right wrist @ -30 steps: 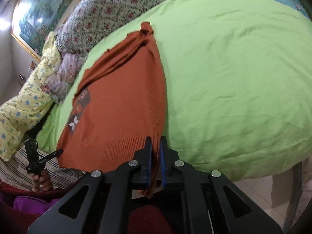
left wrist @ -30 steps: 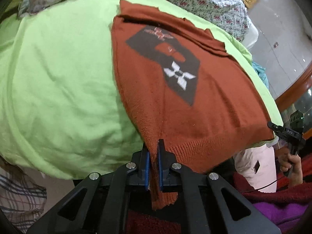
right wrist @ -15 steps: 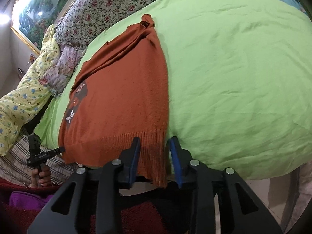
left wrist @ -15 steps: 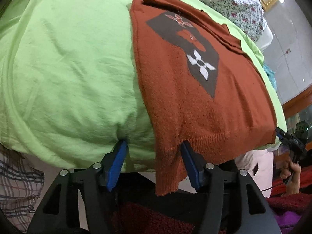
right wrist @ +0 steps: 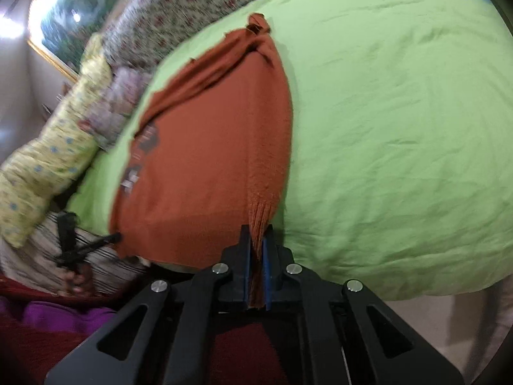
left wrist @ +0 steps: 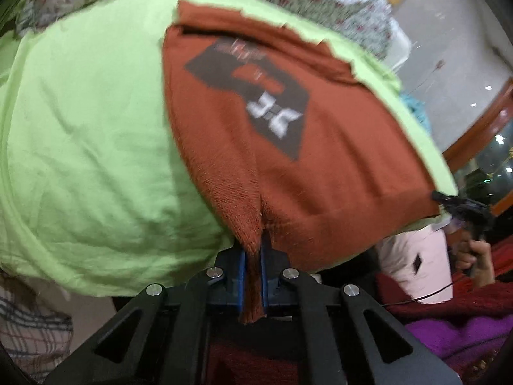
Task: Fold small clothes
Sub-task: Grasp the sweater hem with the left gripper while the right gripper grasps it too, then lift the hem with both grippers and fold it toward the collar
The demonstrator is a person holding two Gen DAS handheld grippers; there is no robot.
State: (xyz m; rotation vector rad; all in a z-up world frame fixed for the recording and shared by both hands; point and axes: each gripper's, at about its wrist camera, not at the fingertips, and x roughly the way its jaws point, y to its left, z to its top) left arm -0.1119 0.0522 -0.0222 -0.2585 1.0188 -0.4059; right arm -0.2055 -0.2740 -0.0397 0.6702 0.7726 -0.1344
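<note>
A rust-orange knitted sweater (left wrist: 320, 147) with a dark patch and white cross motif lies flat on a lime-green sheet (left wrist: 86, 147), its ribbed hem hanging over the near edge. My left gripper (left wrist: 253, 250) is shut on the hem's left corner, and a strip of knit sticks out behind the blue pads. In the right wrist view the same sweater (right wrist: 205, 166) stretches away, and my right gripper (right wrist: 256, 243) is shut on the hem's right corner. The far sleeve end is bunched into a knot (right wrist: 258, 27).
Floral bedding (right wrist: 179, 9) and a yellow flowered cloth (right wrist: 38, 173) lie beyond the sheet. Purple and dark red fabrics (left wrist: 465, 330) pile up below the bed edge. Each view shows the other hand-held gripper (left wrist: 461, 208) beside the hem. A framed picture (right wrist: 64, 29) hangs on the wall.
Both grippers opened half a second ago, letting go of the hem, and have now shut again on its two corners. The left view has pulled back slightly and is blurred.
</note>
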